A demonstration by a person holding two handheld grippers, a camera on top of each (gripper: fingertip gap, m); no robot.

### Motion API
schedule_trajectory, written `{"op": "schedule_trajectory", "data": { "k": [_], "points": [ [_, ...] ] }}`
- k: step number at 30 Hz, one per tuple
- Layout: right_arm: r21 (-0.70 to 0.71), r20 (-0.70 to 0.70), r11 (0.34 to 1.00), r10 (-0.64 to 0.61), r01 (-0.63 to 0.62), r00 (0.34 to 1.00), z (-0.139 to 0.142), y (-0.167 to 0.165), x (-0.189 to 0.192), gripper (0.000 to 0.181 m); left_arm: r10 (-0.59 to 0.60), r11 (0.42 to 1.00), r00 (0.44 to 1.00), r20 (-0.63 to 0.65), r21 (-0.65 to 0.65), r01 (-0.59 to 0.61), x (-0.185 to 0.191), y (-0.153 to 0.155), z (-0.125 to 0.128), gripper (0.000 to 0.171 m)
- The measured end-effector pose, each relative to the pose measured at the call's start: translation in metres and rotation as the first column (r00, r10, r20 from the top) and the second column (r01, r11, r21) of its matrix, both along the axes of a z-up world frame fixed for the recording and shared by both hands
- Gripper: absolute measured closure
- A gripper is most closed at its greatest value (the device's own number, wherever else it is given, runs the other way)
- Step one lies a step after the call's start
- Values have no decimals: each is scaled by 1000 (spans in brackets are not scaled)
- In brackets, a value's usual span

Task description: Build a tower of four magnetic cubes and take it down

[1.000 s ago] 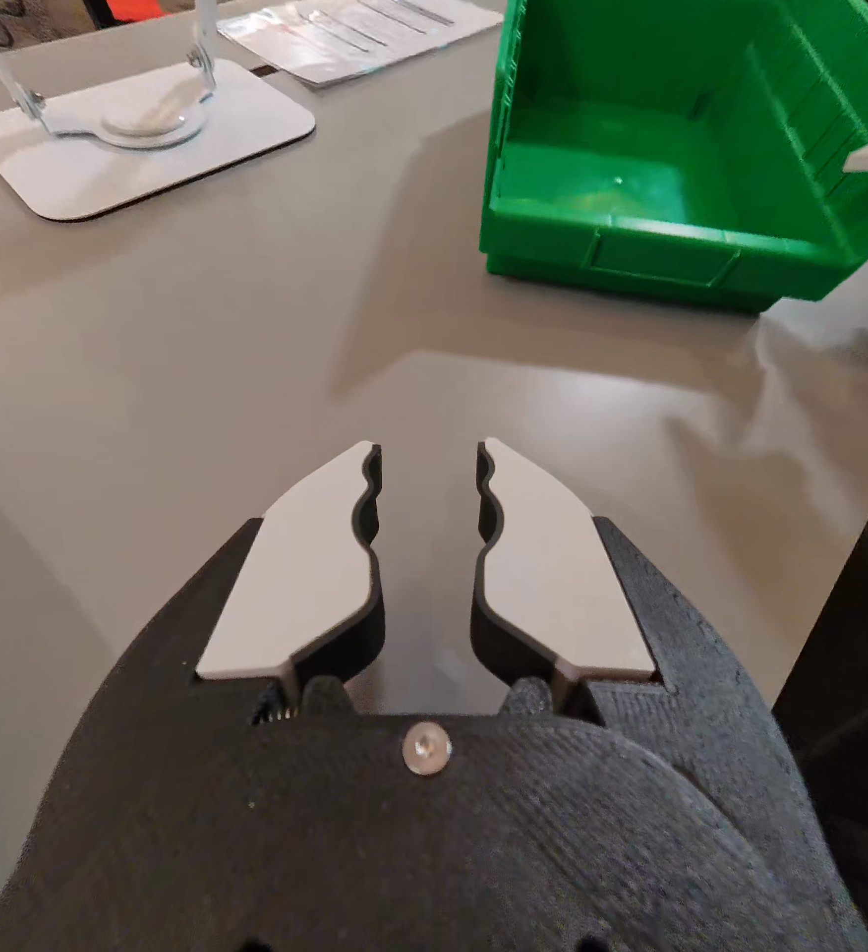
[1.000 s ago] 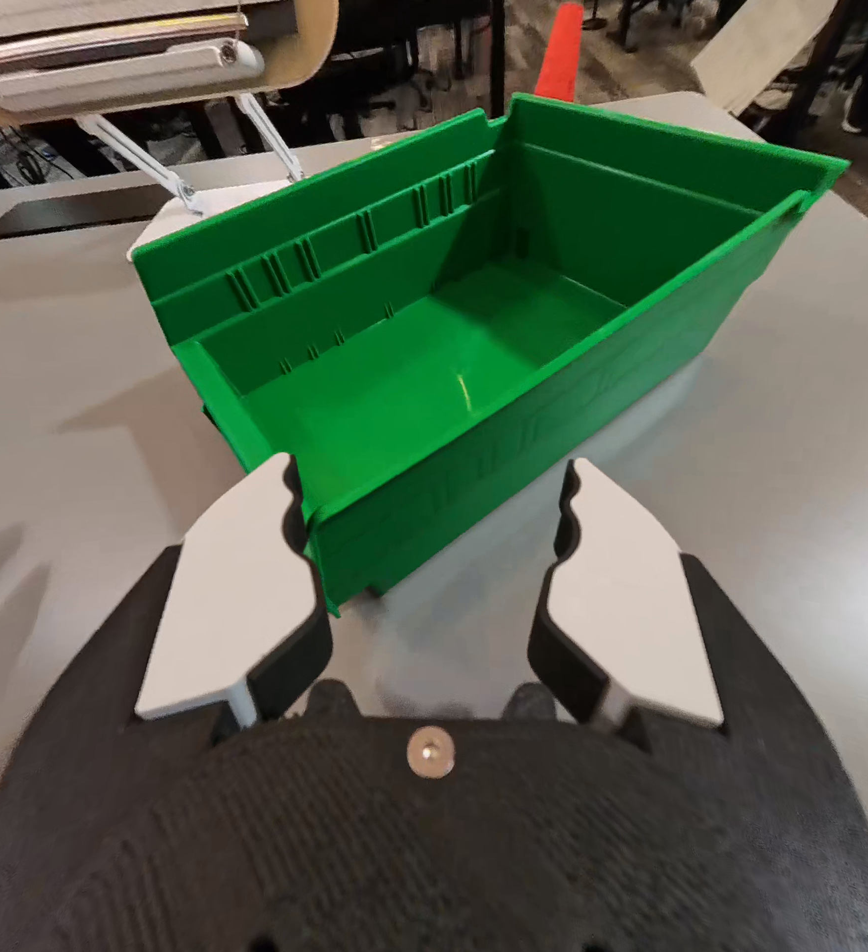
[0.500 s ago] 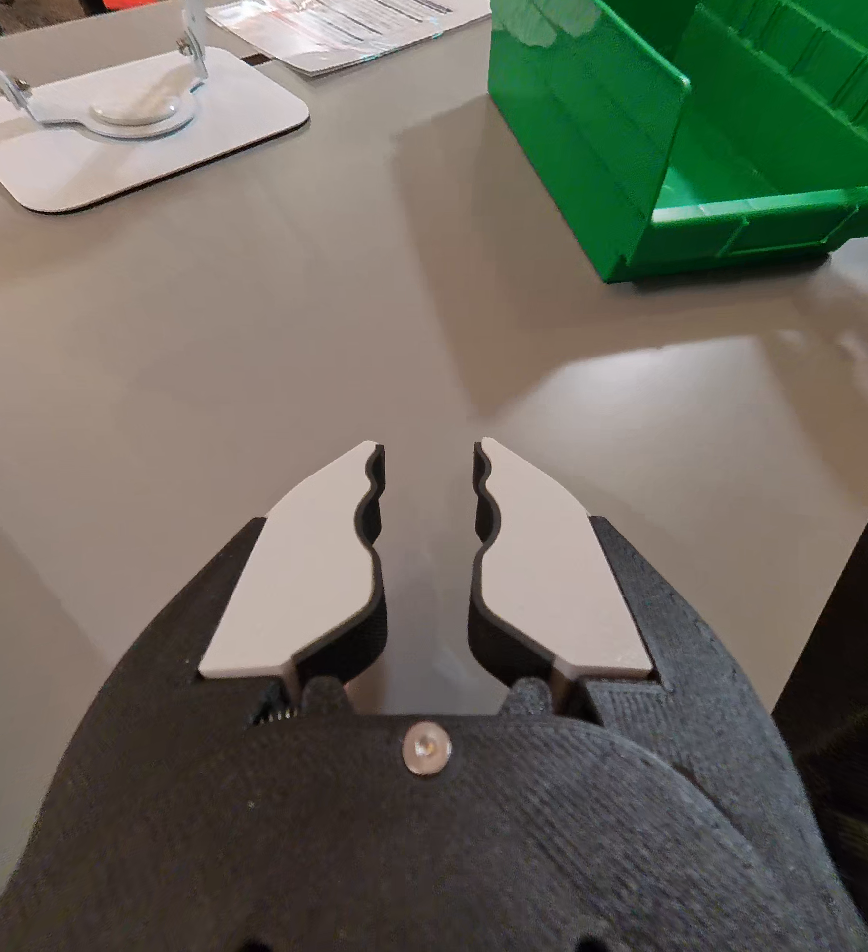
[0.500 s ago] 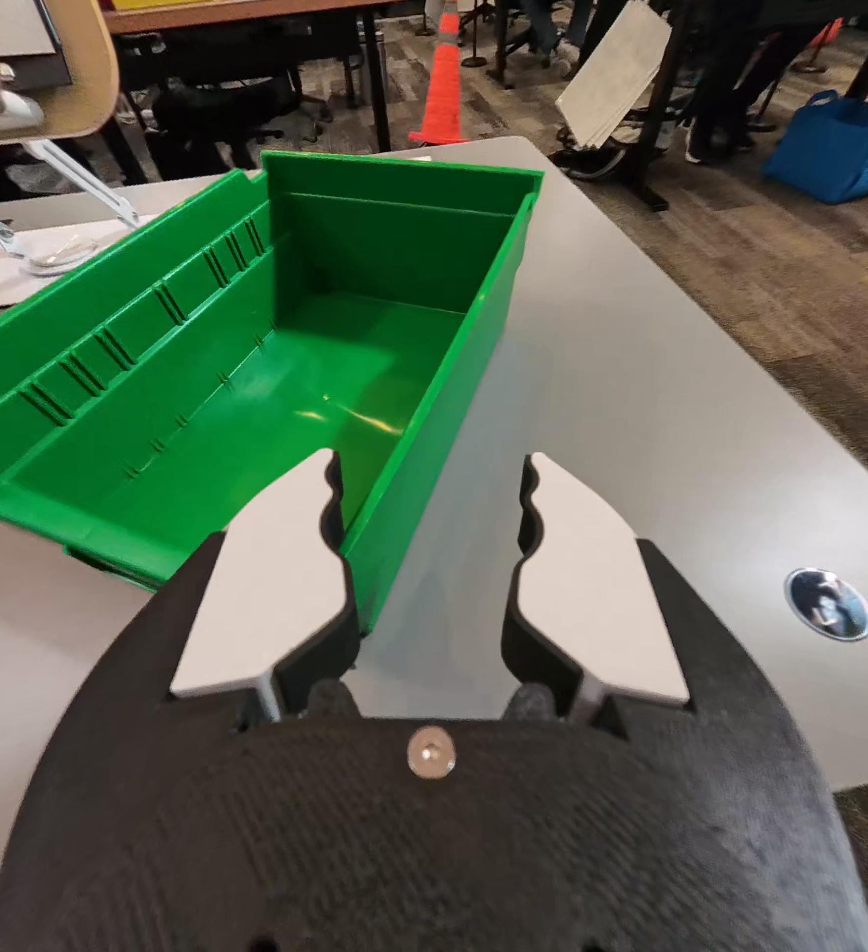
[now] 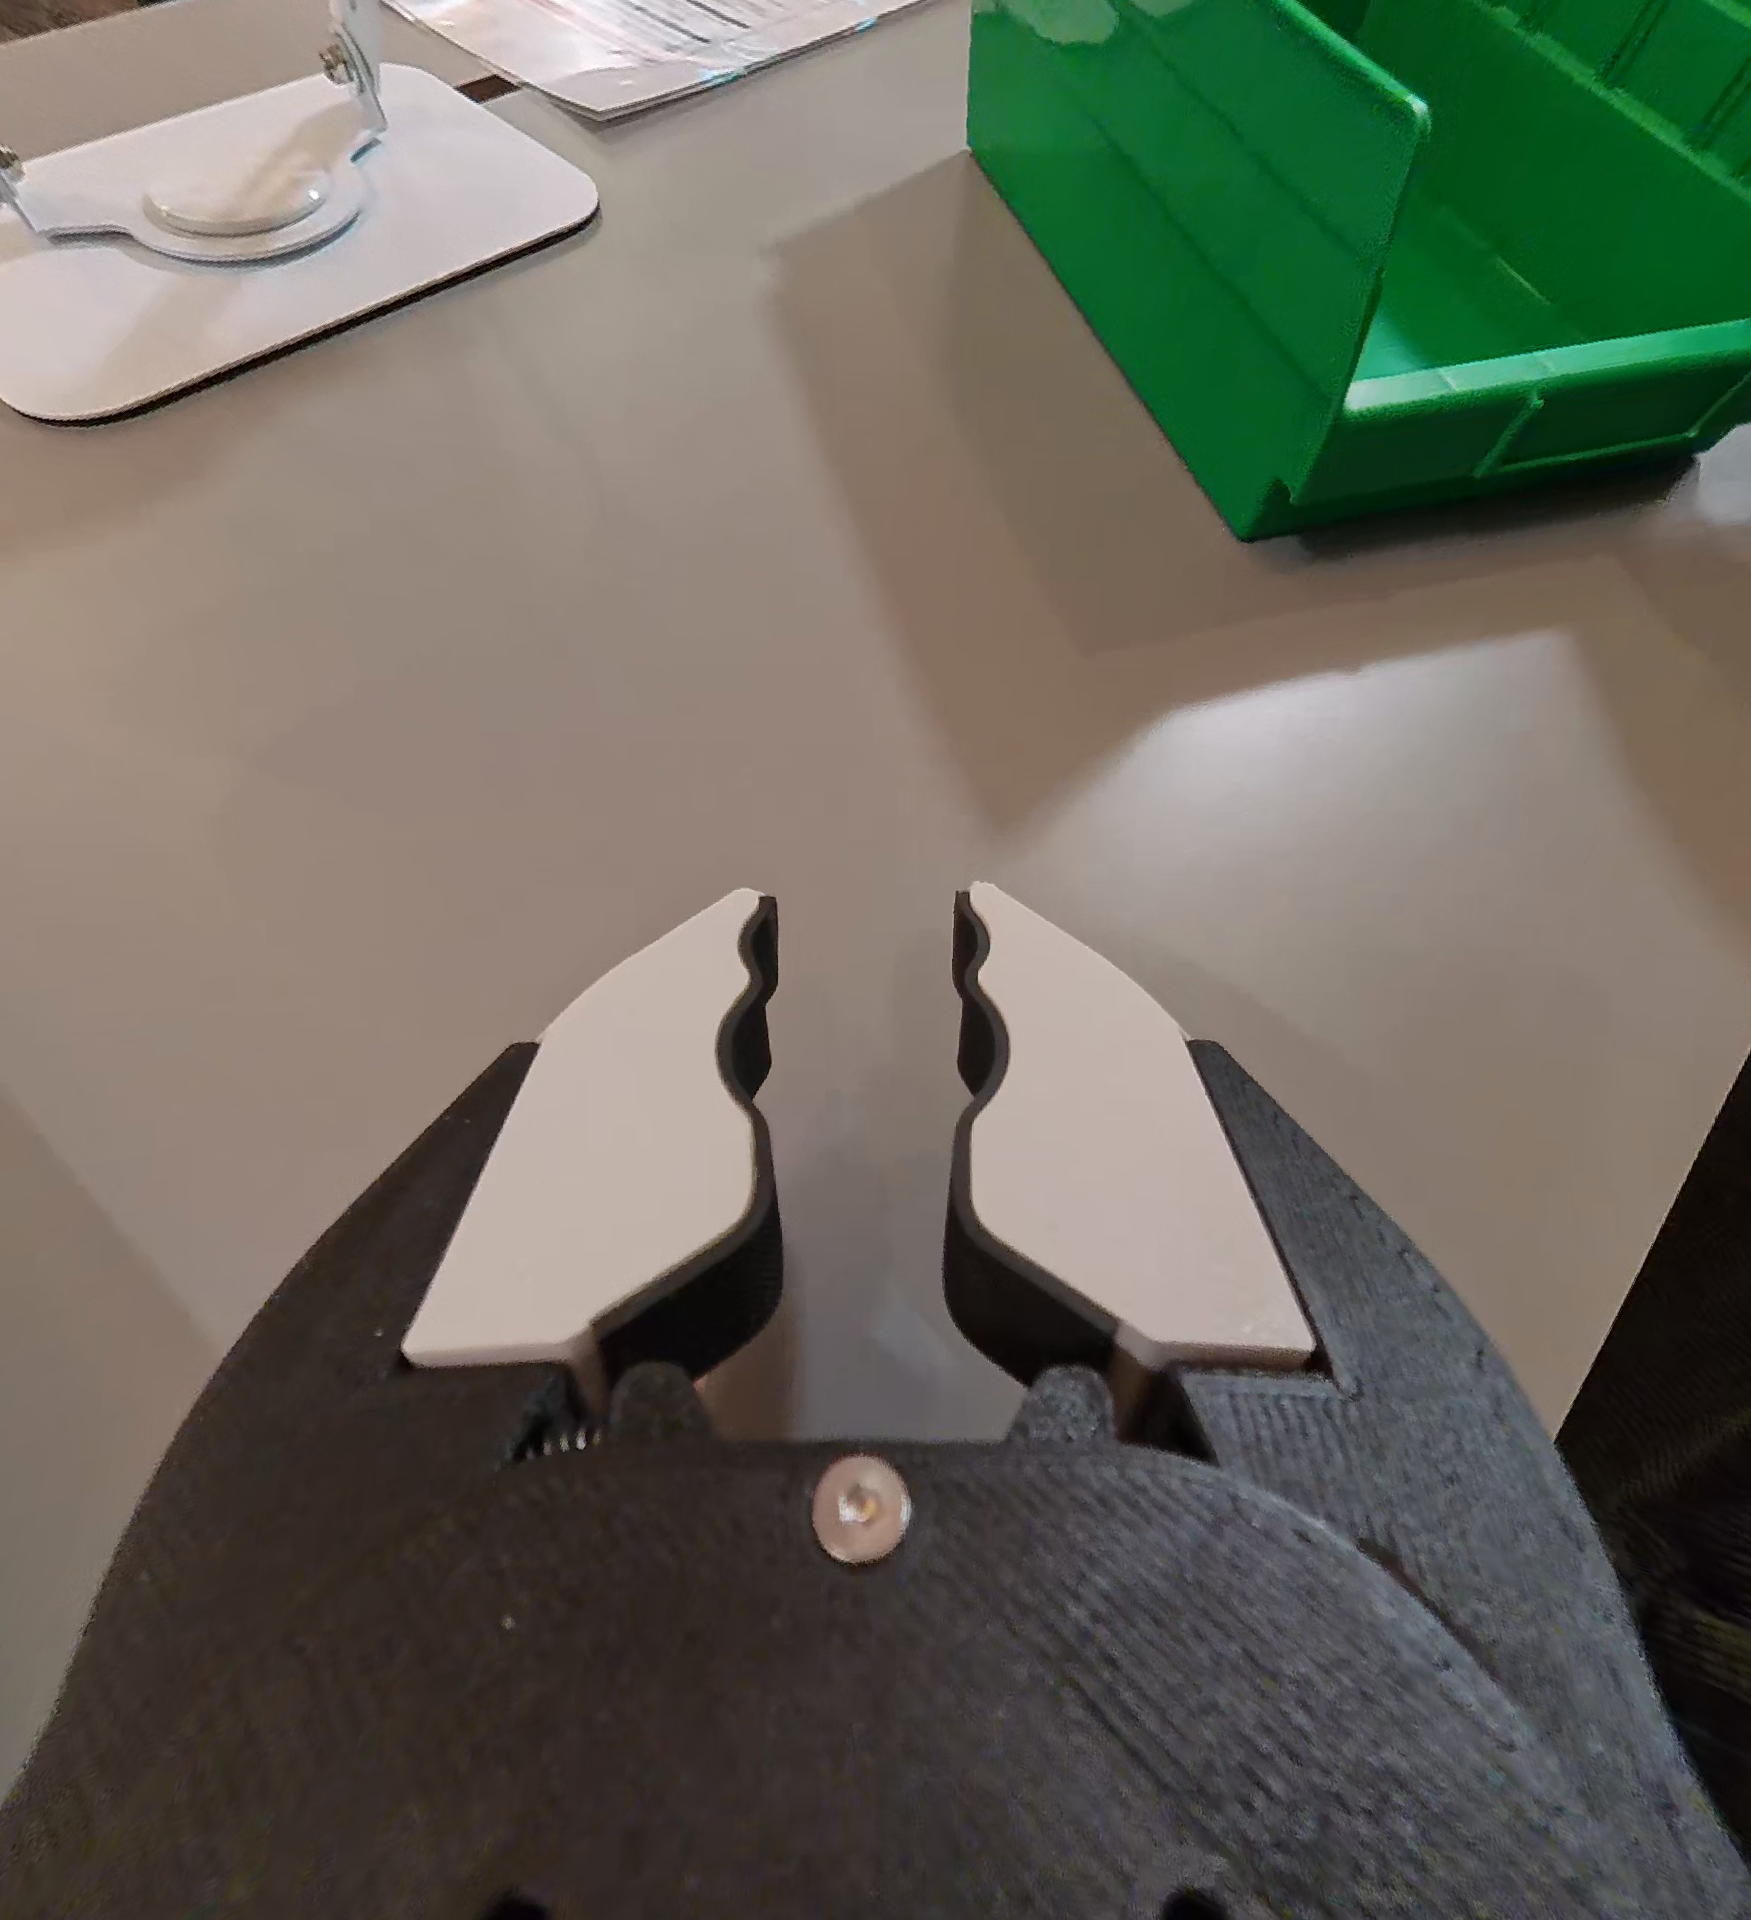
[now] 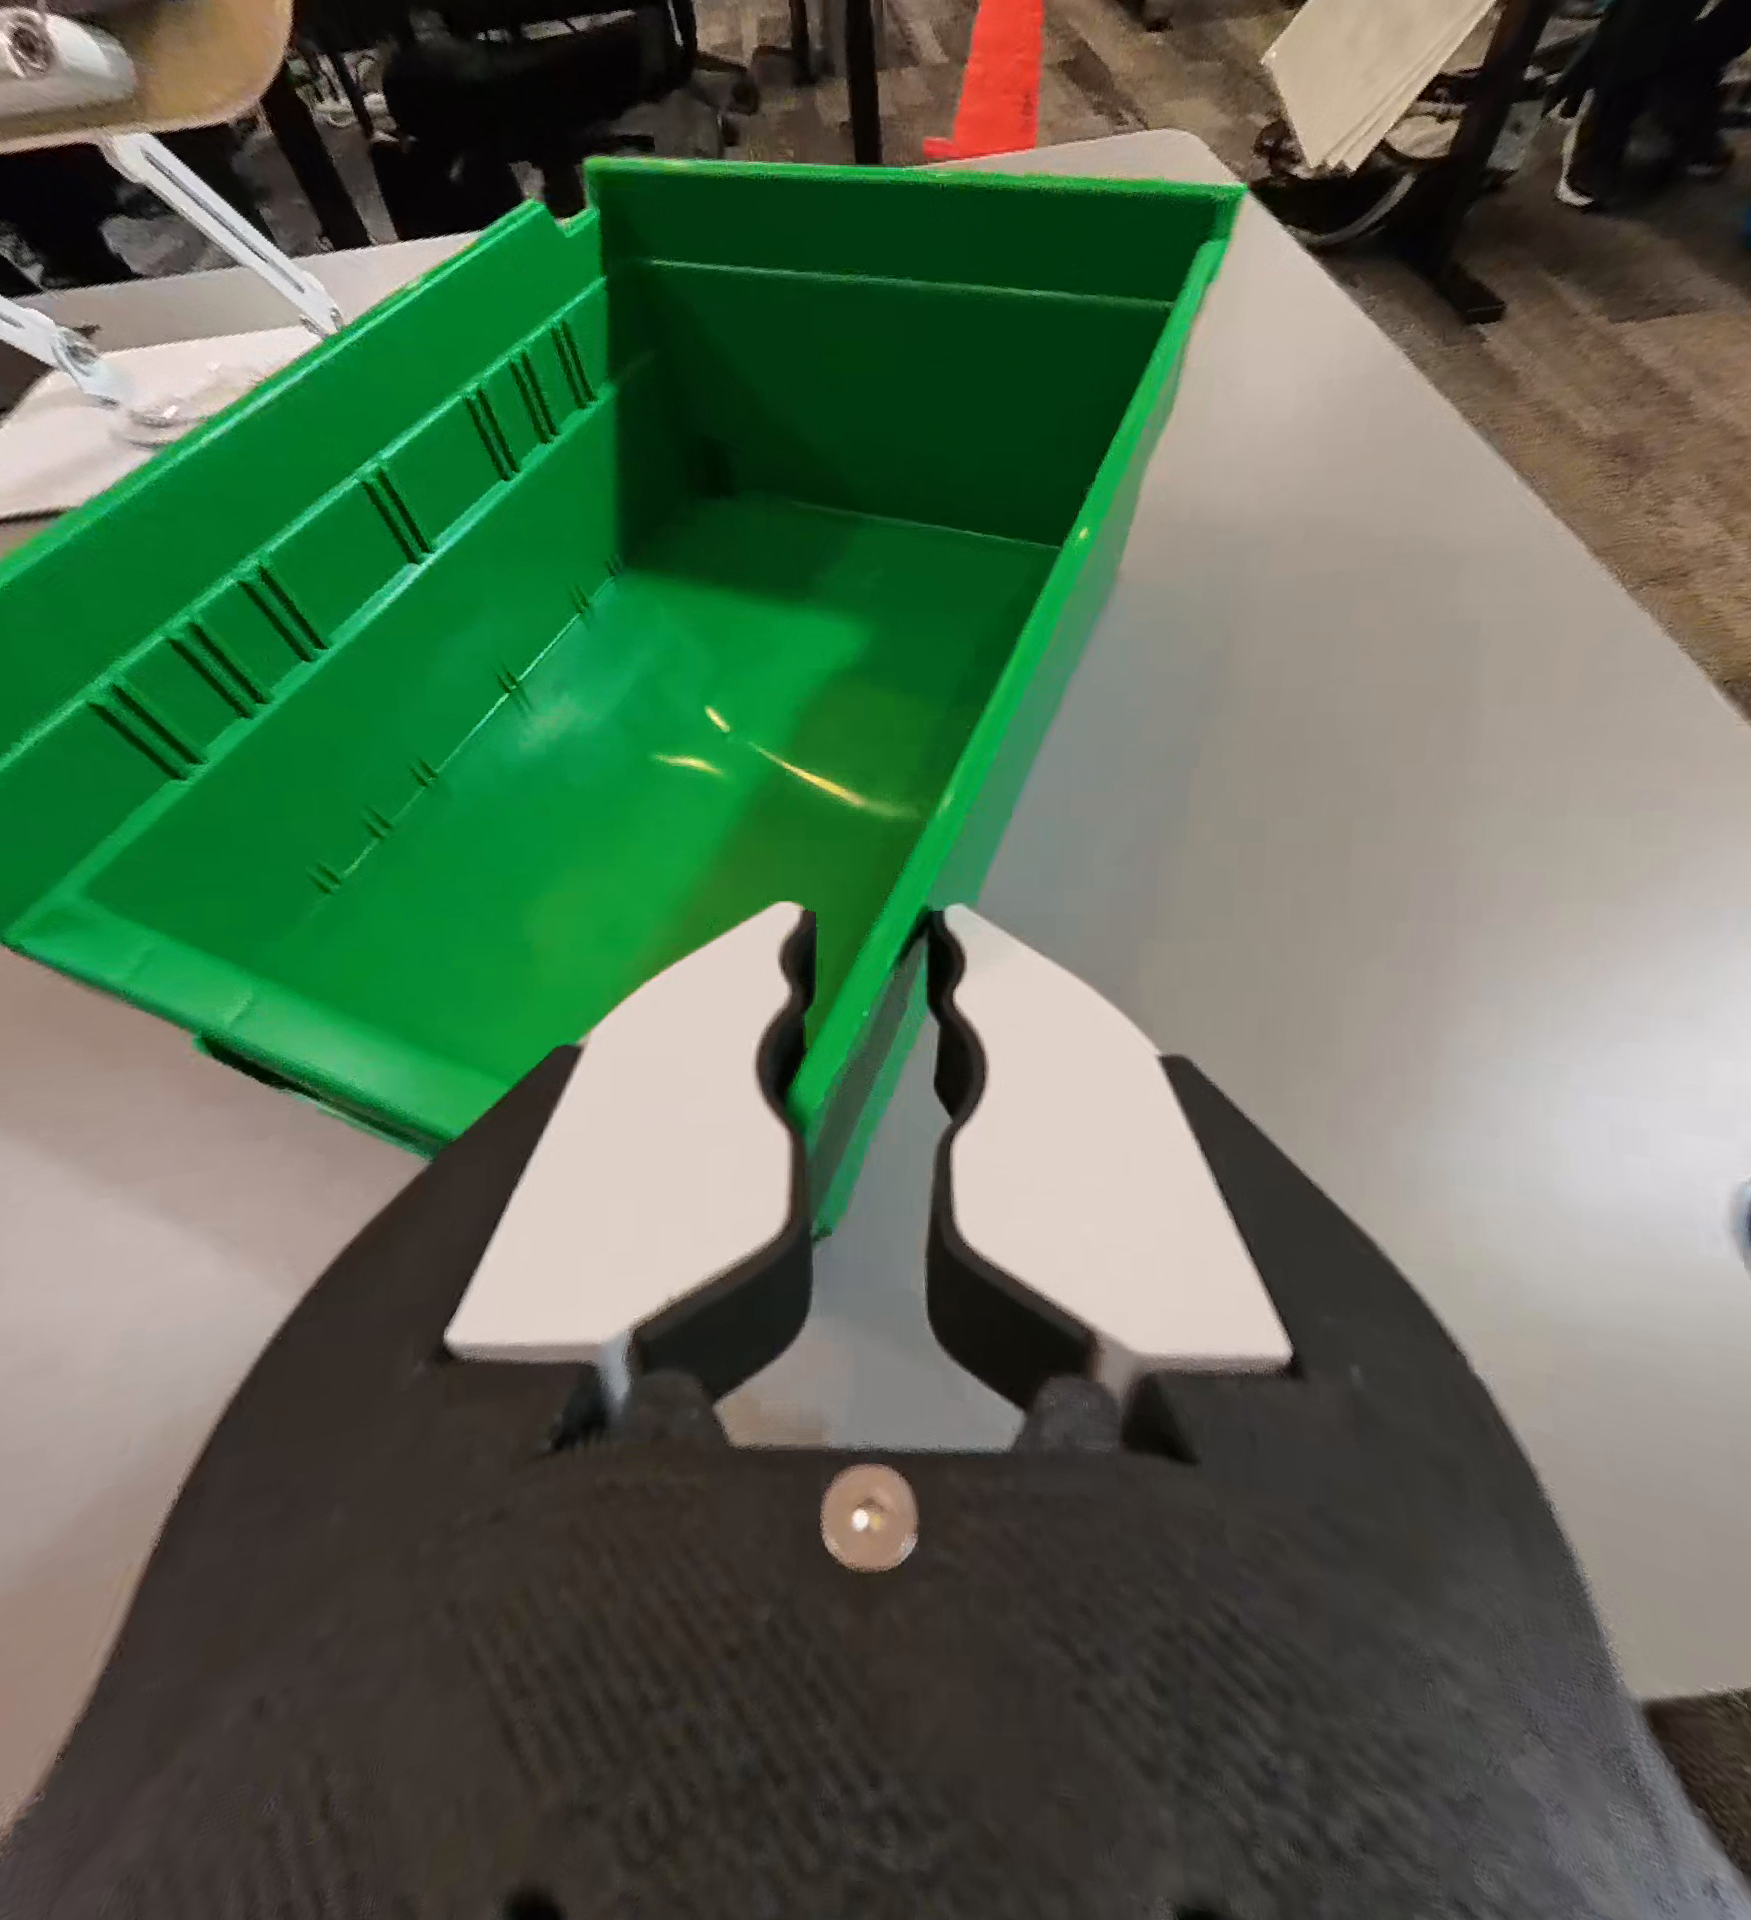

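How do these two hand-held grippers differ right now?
The left hand-held gripper is open with nothing between its fingers; the right hand-held gripper is shut on the side wall of the green bin. The left hovers over bare table; the right sits at the bin's corner. Both have grey fingers on black bodies.
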State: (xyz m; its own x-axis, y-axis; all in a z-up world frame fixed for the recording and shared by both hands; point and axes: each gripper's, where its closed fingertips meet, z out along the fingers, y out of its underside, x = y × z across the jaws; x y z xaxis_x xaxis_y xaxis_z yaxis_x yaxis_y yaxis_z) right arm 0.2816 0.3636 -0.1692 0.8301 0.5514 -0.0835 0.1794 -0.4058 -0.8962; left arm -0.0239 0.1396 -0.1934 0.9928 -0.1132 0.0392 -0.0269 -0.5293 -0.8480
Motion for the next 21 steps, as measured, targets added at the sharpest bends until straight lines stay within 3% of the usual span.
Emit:
{"op": "schedule_trajectory", "data": {
  "k": [6,21],
  "points": [
    [3,9,999,-46,46,999,2,21,24,174,-10,1000,1000,-14,-10,10,2,0,-2,139],
    [32,46,995,-92,91,995,10,75,89,176,-32,999,999,-21,-23,32,5,0,-4,139]
  ]
}}
